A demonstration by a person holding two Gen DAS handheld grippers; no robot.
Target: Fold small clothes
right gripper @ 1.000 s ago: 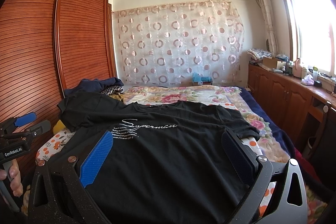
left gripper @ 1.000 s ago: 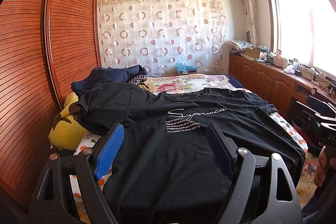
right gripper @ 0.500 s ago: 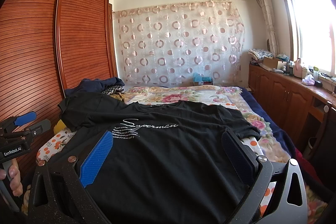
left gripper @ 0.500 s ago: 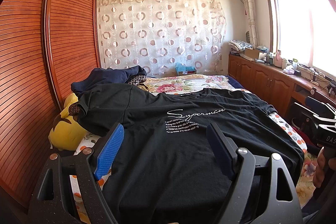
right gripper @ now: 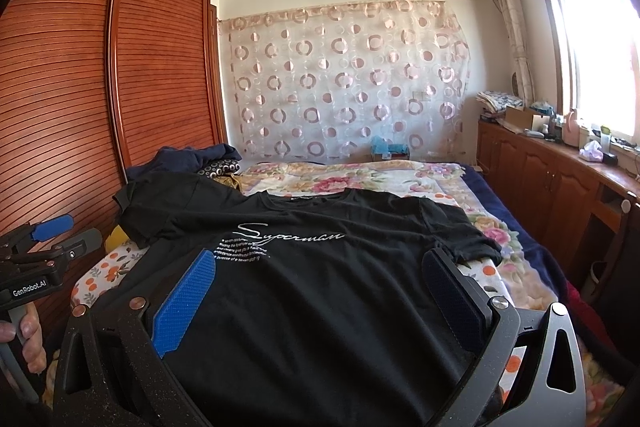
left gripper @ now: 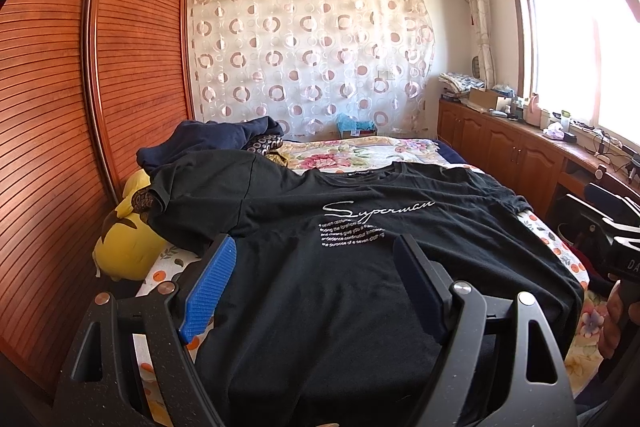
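A black T-shirt (left gripper: 352, 267) with white "Superman" script lies spread flat, front up, on the bed, collar at the far end; it also shows in the right wrist view (right gripper: 320, 291). My left gripper (left gripper: 316, 267) is open and empty, hovering above the shirt's near left part. My right gripper (right gripper: 320, 283) is open and empty above the shirt's near right part. The left gripper body (right gripper: 36, 267) shows at the left edge of the right wrist view, and the right gripper body (left gripper: 612, 227) shows at the right edge of the left wrist view.
A floral bedspread (left gripper: 360, 157) covers the bed. A yellow plush toy (left gripper: 124, 243) and a heap of dark blue clothes (left gripper: 208, 143) lie at the left by the slatted wooden wardrobe (left gripper: 80, 107). A wooden cabinet (left gripper: 516, 147) with clutter runs along the right under the window.
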